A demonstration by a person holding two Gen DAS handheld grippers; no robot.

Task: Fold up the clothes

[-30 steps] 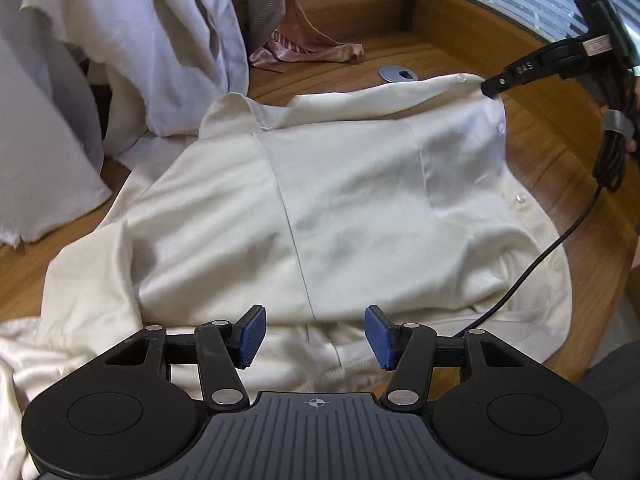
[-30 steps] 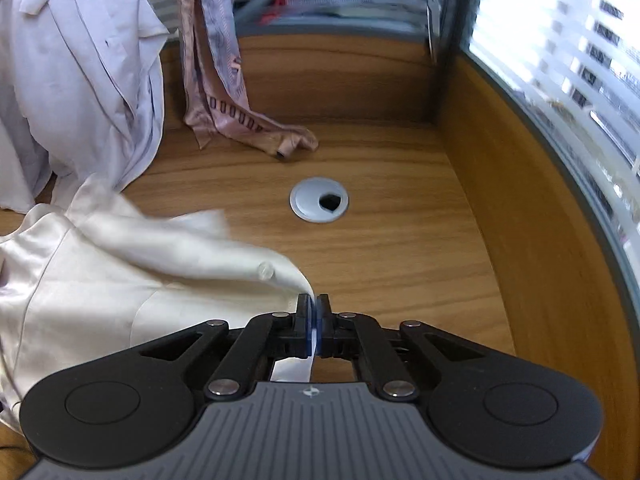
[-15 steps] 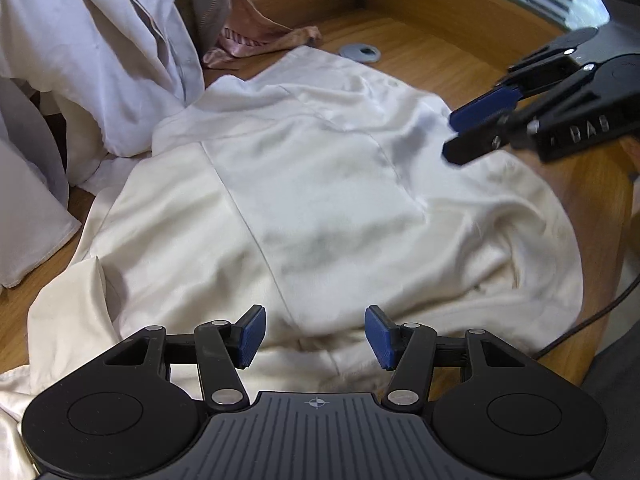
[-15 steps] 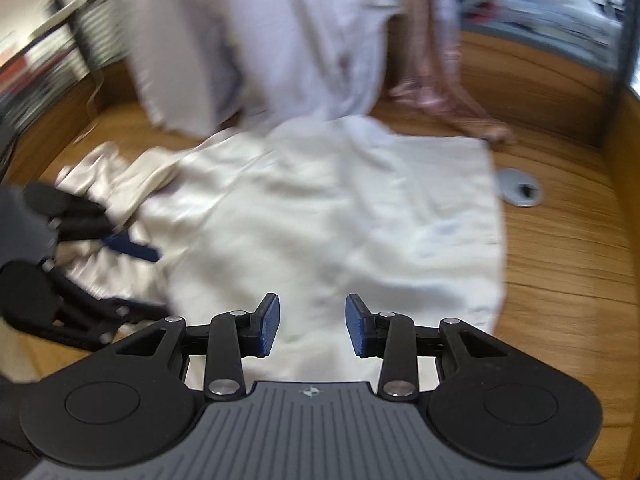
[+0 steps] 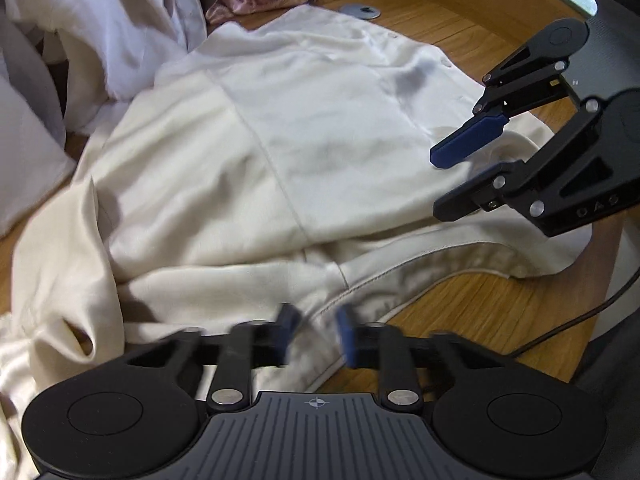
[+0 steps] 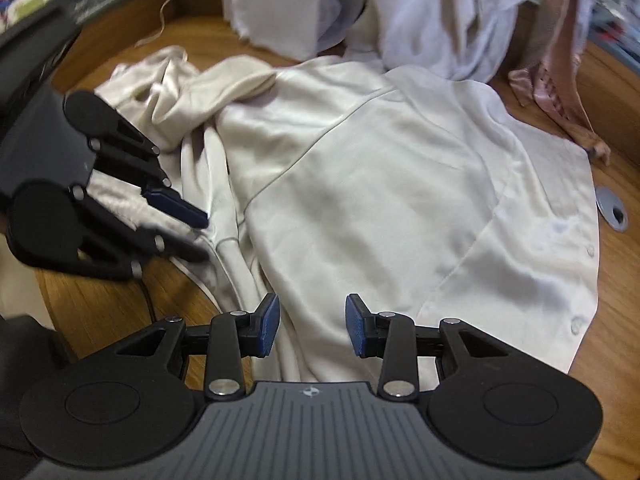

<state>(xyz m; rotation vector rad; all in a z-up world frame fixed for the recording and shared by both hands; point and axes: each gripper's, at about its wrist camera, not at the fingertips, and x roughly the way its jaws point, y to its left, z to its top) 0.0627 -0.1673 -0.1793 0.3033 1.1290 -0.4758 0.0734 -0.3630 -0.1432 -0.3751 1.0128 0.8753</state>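
Cream shirt (image 5: 320, 128) spread on desk

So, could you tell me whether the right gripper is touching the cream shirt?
Cannot tell. The left wrist view shows the right gripper open over the cream shirt, but neither gap nor contact is plain.

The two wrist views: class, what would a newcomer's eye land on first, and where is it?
A cream shirt sprawls across the middle of the wooden desk, with paler garments heaped behind it. The left claw is closing over the shirt's near hem, while the right claw hovers open above the shirt's other end.
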